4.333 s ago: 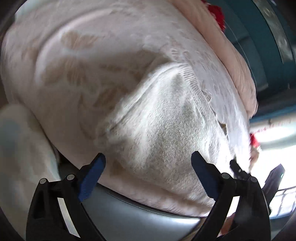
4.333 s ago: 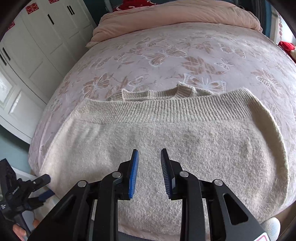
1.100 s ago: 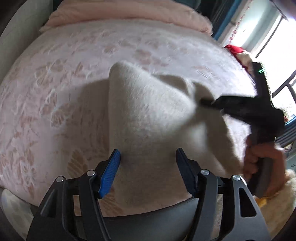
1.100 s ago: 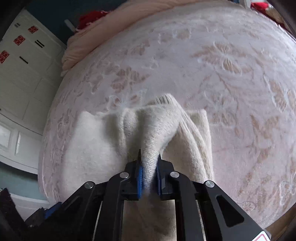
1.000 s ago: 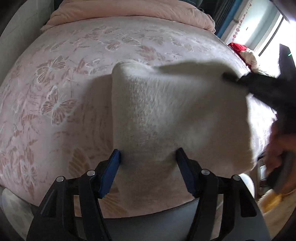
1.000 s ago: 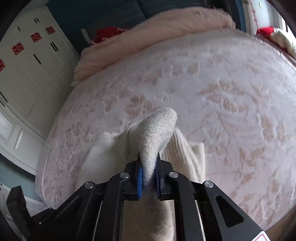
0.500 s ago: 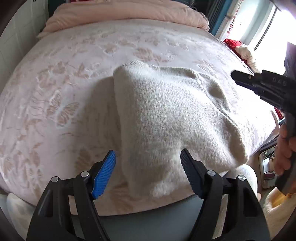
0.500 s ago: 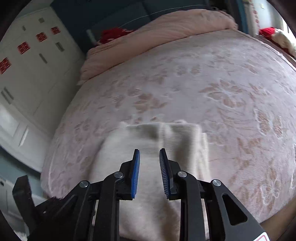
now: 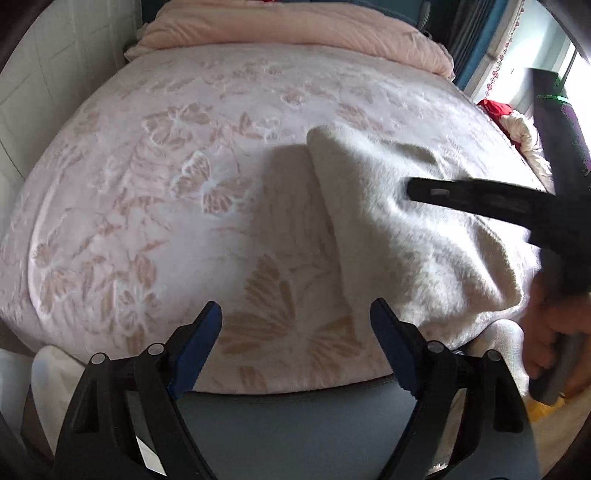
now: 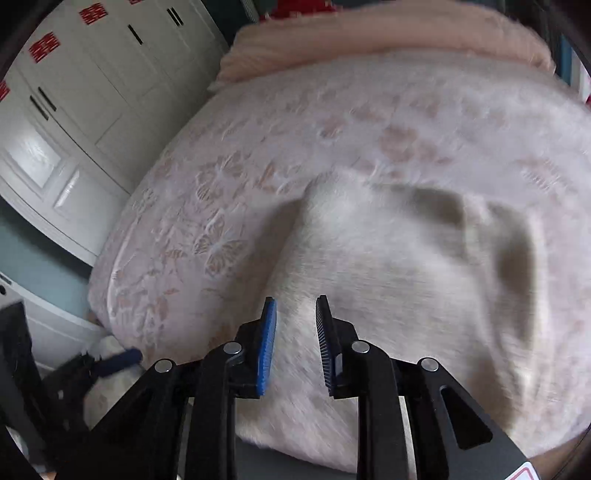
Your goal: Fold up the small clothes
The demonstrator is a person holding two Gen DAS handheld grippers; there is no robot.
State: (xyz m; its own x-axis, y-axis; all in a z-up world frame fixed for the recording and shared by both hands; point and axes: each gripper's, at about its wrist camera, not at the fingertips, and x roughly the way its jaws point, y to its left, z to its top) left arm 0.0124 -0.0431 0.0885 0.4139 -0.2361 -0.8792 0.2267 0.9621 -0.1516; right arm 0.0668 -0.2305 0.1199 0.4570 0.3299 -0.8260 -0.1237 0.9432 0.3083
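Observation:
A cream knitted sweater [image 9: 388, 221] lies folded on the pink butterfly-pattern bedspread [image 9: 147, 184], near the bed's front right edge. My left gripper [image 9: 293, 306] hovers over bare bedspread just left of the sweater's folded edge. Its jaws are opening and hold nothing. In the left wrist view my right gripper [image 9: 480, 201] reaches in from the right above the sweater, held by a hand [image 9: 550, 332]. The right wrist view is blurred: the right gripper [image 10: 296, 300] stands narrowly open over the sweater [image 10: 388, 266], with nothing between its blue pads.
A rolled pink duvet [image 9: 295, 29] lies across the head of the bed. White wardrobe doors [image 10: 74, 92] stand along the left side. A red and cream bundle [image 9: 509, 118] sits by the window at right. The bed's front edge is just below both grippers.
The right gripper let go of the sweater fold it had lifted, and the fold dropped flat. The left gripper widened and slid left off the sweater onto bare bedspread.

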